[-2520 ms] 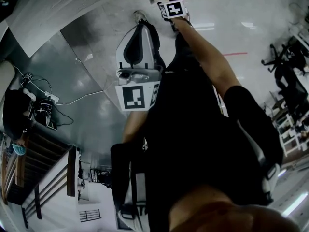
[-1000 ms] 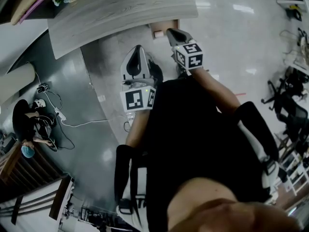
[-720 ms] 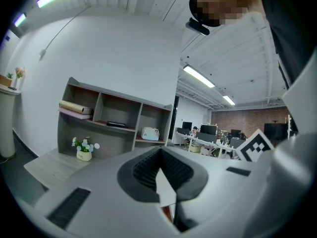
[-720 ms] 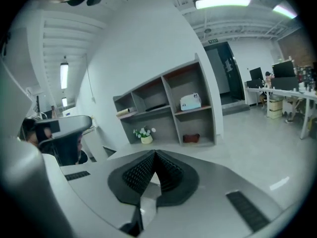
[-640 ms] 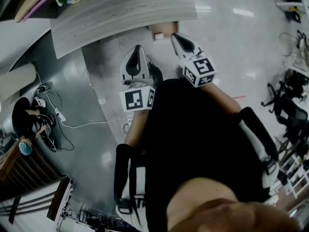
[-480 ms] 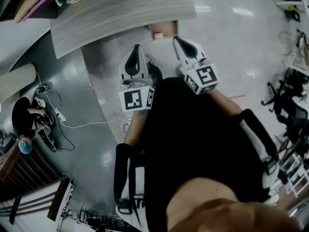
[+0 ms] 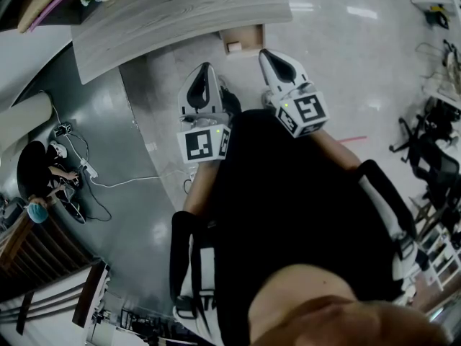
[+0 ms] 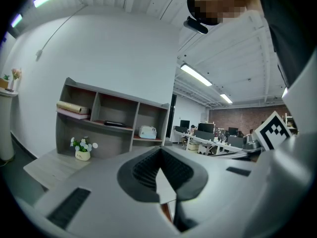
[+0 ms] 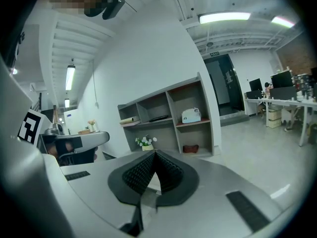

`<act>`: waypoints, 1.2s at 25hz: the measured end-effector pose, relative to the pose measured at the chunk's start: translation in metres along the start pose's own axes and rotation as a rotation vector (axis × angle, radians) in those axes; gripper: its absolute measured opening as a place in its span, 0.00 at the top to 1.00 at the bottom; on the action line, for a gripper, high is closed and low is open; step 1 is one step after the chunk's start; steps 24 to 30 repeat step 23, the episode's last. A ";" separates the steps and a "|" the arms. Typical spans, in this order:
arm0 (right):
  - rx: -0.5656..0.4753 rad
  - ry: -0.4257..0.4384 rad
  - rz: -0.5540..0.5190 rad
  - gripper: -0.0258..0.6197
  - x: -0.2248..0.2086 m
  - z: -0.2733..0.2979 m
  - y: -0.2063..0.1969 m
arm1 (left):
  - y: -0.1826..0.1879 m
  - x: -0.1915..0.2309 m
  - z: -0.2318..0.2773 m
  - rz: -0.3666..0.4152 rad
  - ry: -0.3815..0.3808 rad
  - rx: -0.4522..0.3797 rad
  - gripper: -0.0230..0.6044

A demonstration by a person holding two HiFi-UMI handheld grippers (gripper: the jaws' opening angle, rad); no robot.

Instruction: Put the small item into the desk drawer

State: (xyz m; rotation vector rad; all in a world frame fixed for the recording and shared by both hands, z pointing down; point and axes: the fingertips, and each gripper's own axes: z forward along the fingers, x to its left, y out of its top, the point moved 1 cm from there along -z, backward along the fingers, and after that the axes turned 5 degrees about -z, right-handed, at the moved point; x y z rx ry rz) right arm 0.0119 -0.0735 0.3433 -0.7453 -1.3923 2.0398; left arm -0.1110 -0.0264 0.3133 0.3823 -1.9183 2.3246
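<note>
Claws both pressed fully together and empty: your left gripper (image 7: 204,69) and right gripper (image 7: 265,52) hang near your chest. A small item (image 7: 234,47) appears to lie in the open drawer (image 7: 251,36) beneath the desk (image 7: 180,13). Placing looks done; closing may remain.

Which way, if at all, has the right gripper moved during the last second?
Yes. The right gripper has drawn back from the drawer under the desk, toward the person's body.
</note>
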 end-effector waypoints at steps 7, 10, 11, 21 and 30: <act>0.011 0.002 0.000 0.96 -0.001 -0.001 -0.006 | -0.001 -0.002 0.001 -0.011 0.000 -0.005 0.97; 0.015 -0.001 0.004 0.96 -0.002 -0.002 -0.006 | -0.001 -0.003 0.001 -0.012 -0.001 -0.004 0.97; 0.016 -0.002 0.006 0.96 -0.002 -0.003 -0.006 | 0.000 -0.004 0.001 -0.016 -0.001 -0.006 0.97; 0.012 0.015 0.007 0.96 0.003 0.001 -0.004 | -0.001 -0.001 0.002 0.002 -0.005 -0.004 0.97; 0.011 0.017 -0.003 0.96 0.003 0.001 -0.006 | -0.001 -0.002 0.002 -0.015 0.000 -0.008 0.97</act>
